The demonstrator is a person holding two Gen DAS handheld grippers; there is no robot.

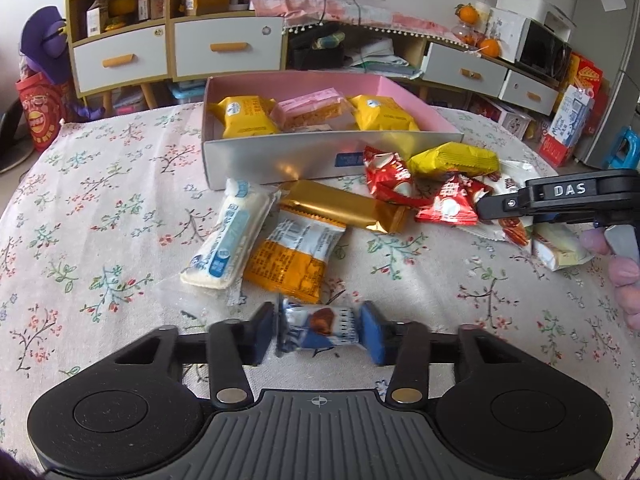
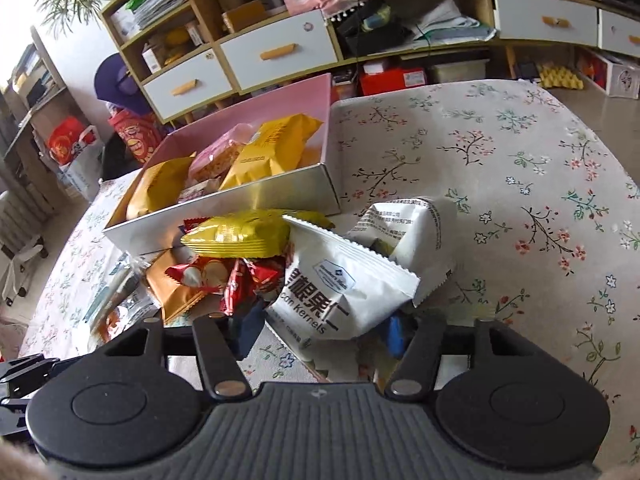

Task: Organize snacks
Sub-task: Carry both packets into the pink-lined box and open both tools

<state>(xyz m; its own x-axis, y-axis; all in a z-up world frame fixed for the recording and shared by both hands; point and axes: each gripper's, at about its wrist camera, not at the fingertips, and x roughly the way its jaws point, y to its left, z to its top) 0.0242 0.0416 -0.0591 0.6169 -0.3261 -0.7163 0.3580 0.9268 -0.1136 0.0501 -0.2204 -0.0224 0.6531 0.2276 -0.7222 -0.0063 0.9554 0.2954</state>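
The left claw [image 1: 318,330] is pinching a small blue-and-white wrapped candy [image 1: 316,326] between its blue pads, just above the flowered surface [image 1: 100,208]. The right claw [image 2: 320,328] is closing narrowly on a white nut packet [image 2: 340,292] at the near edge of the snack pile. Behind both, the pink-lined box [image 1: 280,160] is sitting on the surface, holding yellow packets [image 1: 244,116].

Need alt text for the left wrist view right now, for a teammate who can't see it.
The left gripper is shut on a small blue-and-white snack packet above the floral tablecloth. Beyond it loose snack packets lie before an open pink box holding more.
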